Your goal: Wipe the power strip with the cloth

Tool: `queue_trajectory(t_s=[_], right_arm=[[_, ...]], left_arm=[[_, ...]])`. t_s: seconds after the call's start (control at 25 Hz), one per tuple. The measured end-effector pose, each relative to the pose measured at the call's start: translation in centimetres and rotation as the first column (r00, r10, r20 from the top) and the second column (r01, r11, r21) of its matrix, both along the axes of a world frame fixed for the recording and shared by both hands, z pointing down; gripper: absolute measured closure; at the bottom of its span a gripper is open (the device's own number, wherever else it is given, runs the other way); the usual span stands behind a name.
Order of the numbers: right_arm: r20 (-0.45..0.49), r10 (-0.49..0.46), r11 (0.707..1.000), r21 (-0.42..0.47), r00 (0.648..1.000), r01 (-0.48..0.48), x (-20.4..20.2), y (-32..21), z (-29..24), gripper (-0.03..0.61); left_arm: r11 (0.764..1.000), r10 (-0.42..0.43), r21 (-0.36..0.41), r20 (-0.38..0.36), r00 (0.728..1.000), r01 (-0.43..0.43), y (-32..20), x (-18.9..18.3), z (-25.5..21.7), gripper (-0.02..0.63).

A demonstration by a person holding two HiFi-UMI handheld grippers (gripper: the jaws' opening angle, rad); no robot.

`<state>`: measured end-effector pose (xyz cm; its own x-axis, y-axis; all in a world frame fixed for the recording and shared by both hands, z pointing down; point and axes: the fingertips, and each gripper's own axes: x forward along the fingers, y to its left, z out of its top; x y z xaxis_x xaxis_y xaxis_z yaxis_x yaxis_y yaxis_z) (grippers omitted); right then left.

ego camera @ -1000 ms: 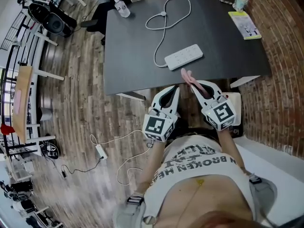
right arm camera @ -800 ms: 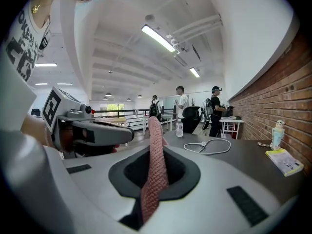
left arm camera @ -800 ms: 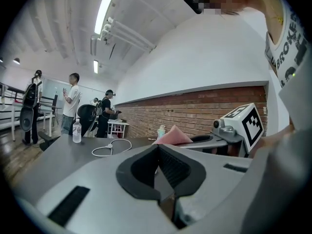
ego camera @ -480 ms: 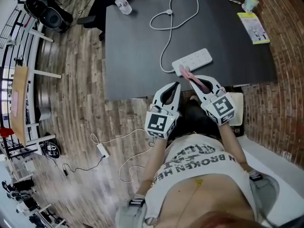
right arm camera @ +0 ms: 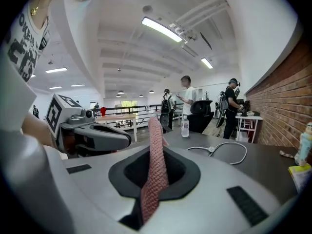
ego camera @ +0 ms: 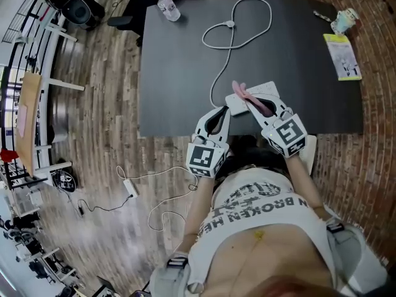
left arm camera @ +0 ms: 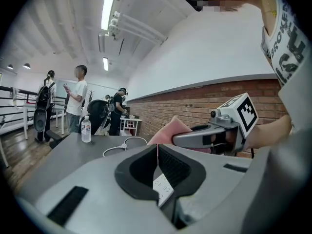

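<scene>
Head view: the power strip (ego camera: 267, 89) lies white on the dark tabletop (ego camera: 179, 73), close to the near edge at about 5 o'clock. Its white cable (ego camera: 232, 36) curls away in loops toward 12 o'clock.

The right tongs (ego camera: 258, 104) are over the strip, clenched on the pink cloth (ego camera: 246, 94). The cloth pokes out past the tips toward 11 o'clock. In the right gripper view it stands up between the pinched jaws as a thin knobbly pink band (right arm camera: 156, 130). Whether it is actually touching the strip is hard to call from here.

The left tongs (ego camera: 219, 112) sit at 9 o'clock of the right pair, tips at the strip's cable end. Their own view shows them clenched (left arm camera: 157, 147) with nothing between the pads. A sliver of the strip (left arm camera: 162, 186) shows below them, and the cloth (left arm camera: 168, 130) and the other gripper sit at 2 o'clock.

Around the tabletop there is a water bottle (ego camera: 168, 8) at the 11 o'clock corner. A yellow booklet (ego camera: 343, 55) lies at 2 o'clock, with a small cup-like thing (ego camera: 343, 20) just beyond it.
</scene>
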<state>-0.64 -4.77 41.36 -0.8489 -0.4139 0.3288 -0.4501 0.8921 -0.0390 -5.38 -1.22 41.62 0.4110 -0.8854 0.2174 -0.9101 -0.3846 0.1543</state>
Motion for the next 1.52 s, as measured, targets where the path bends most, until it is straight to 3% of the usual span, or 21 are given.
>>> queue_trajectory(t_s=[0.4,0.6,0.8,1.08,1.32,1.52], right_arm=[[-0.03,-0.124,0.992,-0.041,0.992,0.123,-0.3,-2.0,3.5,0.561],[-0.044,-0.117,0.99,-0.088,0.992,0.113,-0.7,-2.6,5.5,0.561],[-0.098,-0.102,0.988,-0.124,0.99,0.089,-1.3,-3.1,8.3,0.561],[-0.188,-0.017,0.987,-0.163,0.982,-0.014,-1.8,-4.6,11.8,0.561],[-0.256,-0.038,0.988,-0.155,0.966,-0.002,-3.9,-4.9,14.2,0.561],[-0.337,-0.112,0.977,-0.21,0.935,0.041,-5.4,-4.1,16.9,0.561]], left_arm=[[0.995,-0.075,-0.062,0.027,0.997,0.077,-2.5,0.3,3.5,0.607],[0.989,-0.032,-0.141,0.05,0.998,0.039,-2.7,0.2,6.8,0.598],[0.97,0.053,-0.242,0.059,0.997,-0.038,-2.8,0.3,11.0,0.535],[0.9,0.214,-0.403,0.08,0.974,-0.165,-3.0,0.4,17.2,0.435],[0.839,0.325,-0.497,0.126,0.937,-0.224,-2.9,0.5,21.9,0.357],[0.752,0.447,-0.598,0.156,0.881,-0.276,-2.0,1.4,24.8,0.339]])
